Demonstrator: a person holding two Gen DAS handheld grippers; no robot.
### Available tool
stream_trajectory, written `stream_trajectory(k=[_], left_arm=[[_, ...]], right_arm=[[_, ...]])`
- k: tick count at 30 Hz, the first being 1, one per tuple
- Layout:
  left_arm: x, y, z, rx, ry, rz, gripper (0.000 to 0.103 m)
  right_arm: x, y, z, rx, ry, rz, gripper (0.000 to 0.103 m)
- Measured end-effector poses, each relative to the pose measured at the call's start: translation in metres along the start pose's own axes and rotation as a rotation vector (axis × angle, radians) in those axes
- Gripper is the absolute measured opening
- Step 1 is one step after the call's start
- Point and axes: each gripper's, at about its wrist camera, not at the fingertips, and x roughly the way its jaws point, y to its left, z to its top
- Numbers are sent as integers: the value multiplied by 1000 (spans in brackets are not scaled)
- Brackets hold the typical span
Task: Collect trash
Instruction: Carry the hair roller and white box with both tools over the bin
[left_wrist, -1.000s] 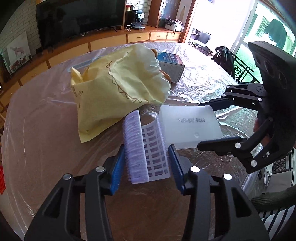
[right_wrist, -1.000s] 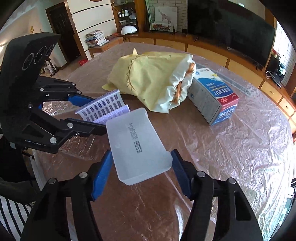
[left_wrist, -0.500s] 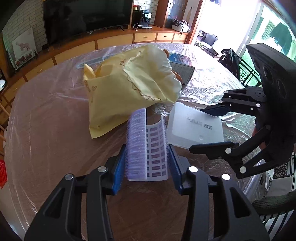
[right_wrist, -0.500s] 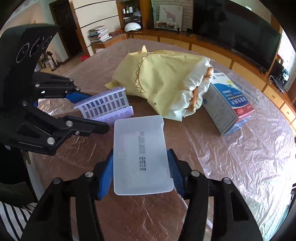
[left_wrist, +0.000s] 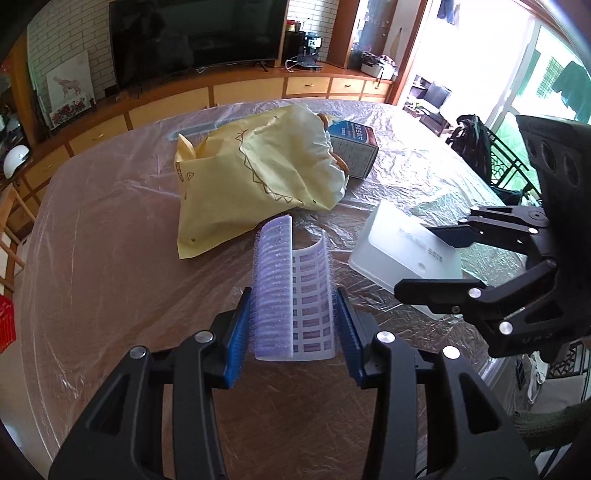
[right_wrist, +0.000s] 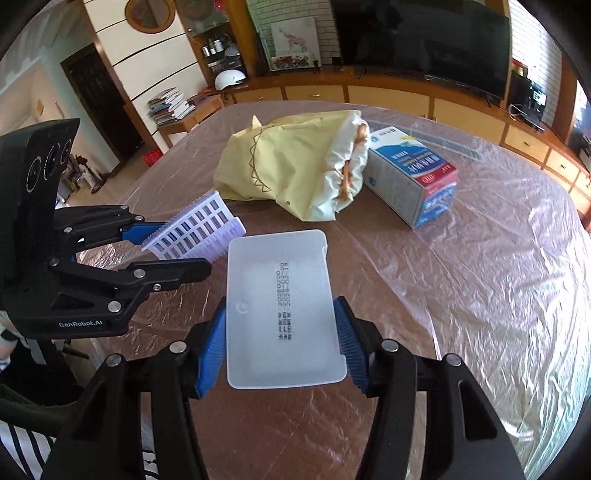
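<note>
**Holding two pieces of trash above the table**

Gripping one piece per gripper, both lifted clear of the plastic-covered table (right_wrist: 480, 266), probably so each can be carried off together to wherever the trash goes. Left gripper (left_wrist: 293, 325) clamped on a curled purple plastic sheet (left_wrist: 291, 291) with a grid of small windows, squeezed across its width so it bows into a trough; long axis running straight ahead along the fingers, far end pointing at the yellow bag (left_wrist: 258, 173). Right gripper (right_wrist: 282, 336) clamped on a frosted white tray (right_wrist: 280, 302), pinched at its two long sides near the close end; long axis also along the fingers, flat face up, printed text running lengthwise, far edge toward the bag. Sheet and tray side by side, near but apart. Lying untouched on the table beyond: the yellow bag, and a blue and white box (right_wrist: 410, 173) just beside its open mouth.
</note>
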Motion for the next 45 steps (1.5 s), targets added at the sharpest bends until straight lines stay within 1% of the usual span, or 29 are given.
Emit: stream_trajectory(k=[4,6,11,19,26,28,33,37,41,45], left_arm=[[-4,-8,-1,-17,-8,72,45],[-7,-13,-1,-19,-16,96,45],[-13,-20,-1,-40,-27,130,45],[-27,-26,-11,-68,-46,143,45],[-38,-31,-16,-70,-60,150,45],[-39,-33,-17,-69,-60,151,45],[-45,-35,-19,-70,-67,155,45],[-50,-41,-25,-69,-74,161,45],[-54,-48,-31,-64,-75,162,45],[-57,-56,-39,-57,-76,164,45]], right_arm=[[-6,-3,-7,35,-5,-26,54],[-8,-4,-9,42,-6,-37,54],[-16,-6,-18,62,-17,-63,54],[-37,1,-28,79,-52,-98,54],[-52,9,-31,129,-57,-151,54],[-56,11,-33,133,-59,-177,54],[-62,16,-39,142,-58,-208,54],[-70,22,-46,139,-60,-258,54],[-78,28,-53,130,-60,-329,54],[-83,31,-61,127,-63,-368,54]])
